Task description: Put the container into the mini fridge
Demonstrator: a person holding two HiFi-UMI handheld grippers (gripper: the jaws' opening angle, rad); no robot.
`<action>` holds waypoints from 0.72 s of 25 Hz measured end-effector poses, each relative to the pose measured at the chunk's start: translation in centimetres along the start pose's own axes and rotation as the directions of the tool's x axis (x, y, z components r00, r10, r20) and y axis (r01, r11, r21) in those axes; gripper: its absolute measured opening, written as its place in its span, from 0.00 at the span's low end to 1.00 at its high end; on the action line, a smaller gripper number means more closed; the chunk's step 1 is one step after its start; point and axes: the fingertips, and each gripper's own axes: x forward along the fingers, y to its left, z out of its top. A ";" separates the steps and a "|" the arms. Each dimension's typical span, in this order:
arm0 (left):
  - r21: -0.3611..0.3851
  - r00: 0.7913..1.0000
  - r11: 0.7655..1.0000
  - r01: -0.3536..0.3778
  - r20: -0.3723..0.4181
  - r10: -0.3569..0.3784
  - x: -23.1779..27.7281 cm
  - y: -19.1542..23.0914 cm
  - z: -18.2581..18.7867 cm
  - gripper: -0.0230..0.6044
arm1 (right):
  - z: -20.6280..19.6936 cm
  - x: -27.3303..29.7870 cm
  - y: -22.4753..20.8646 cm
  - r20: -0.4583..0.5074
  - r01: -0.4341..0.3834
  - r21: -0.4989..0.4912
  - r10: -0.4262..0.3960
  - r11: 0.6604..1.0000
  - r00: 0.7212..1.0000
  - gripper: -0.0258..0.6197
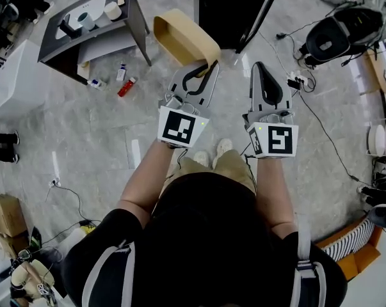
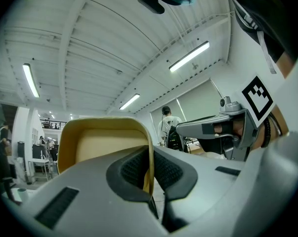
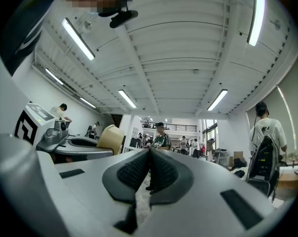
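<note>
L gripper [image 1: 204, 68] is pinching the side wall of the tan, rounded plastic container [image 1: 182, 37], jaws closed onto it. It's holding the tub up off the pale marbled floor [image 1: 84, 139], near a black cabinet [image 1: 228, 11]. R gripper [image 1: 262, 69] is gripping nothing, jaws pressed together. Grey low table [image 1: 132, 24] w/ white items [image 1: 112, 10] is standing upper left, small bottles [image 1: 126, 86] lying on the floor beside it. Overhead, white ribbed ceiling [image 3: 153, 58] w/ strip lights [image 3: 126, 98]; ppl [image 3: 161, 138] are standing in the bkgd.
</note>
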 end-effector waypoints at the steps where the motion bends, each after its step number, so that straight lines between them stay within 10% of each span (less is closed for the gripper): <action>1: -0.007 1.000 1.000 -0.004 -0.004 0.004 0.7 1.0 -0.4 0.08 | 0.0 1.2 -0.1 -0.001 -0.004 -0.005 0.003 1.000 1.000 0.10; 18: 0.030 1.000 1.000 -0.010 0.019 0.010 11.2 6.7 -5.6 0.08 | -4.2 11.9 -5.7 0.051 -0.022 -0.031 0.024 0.999 0.998 0.10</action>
